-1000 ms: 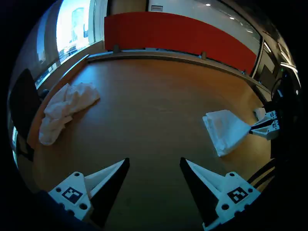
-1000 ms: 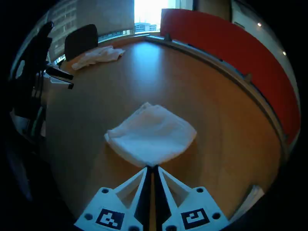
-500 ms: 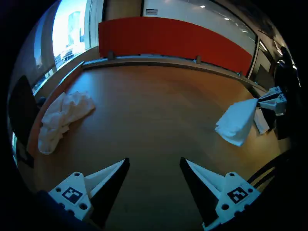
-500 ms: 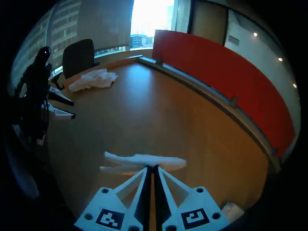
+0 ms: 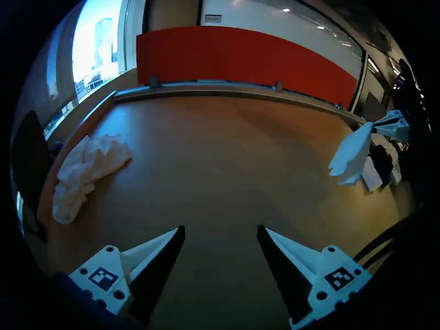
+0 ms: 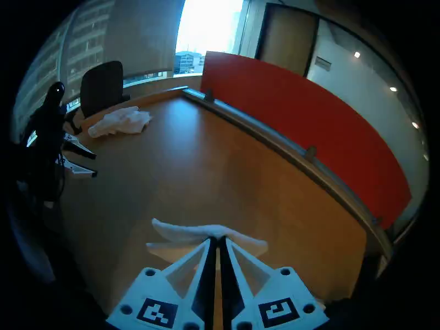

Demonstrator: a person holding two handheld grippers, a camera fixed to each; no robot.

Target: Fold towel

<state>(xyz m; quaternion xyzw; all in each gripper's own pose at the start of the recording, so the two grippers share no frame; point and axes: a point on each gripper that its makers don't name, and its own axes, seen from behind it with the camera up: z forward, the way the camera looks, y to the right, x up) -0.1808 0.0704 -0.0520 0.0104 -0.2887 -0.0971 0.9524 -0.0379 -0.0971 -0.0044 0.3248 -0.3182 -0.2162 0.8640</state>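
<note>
The right tongs [image 6: 219, 240] clamp towel [image 6: 184, 231]; left tongs [image 5: 220, 227] gape wide over table [image 5: 220, 148]

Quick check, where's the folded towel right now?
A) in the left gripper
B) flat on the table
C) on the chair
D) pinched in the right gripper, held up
D: the right gripper is shut on the folded towel, which hangs from it above the table.

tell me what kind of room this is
Most likely an office or meeting room. There is a long wooden desk with a red divider panel along its far edge, a black office chair at one end, and big windows looking out on city buildings.
</note>
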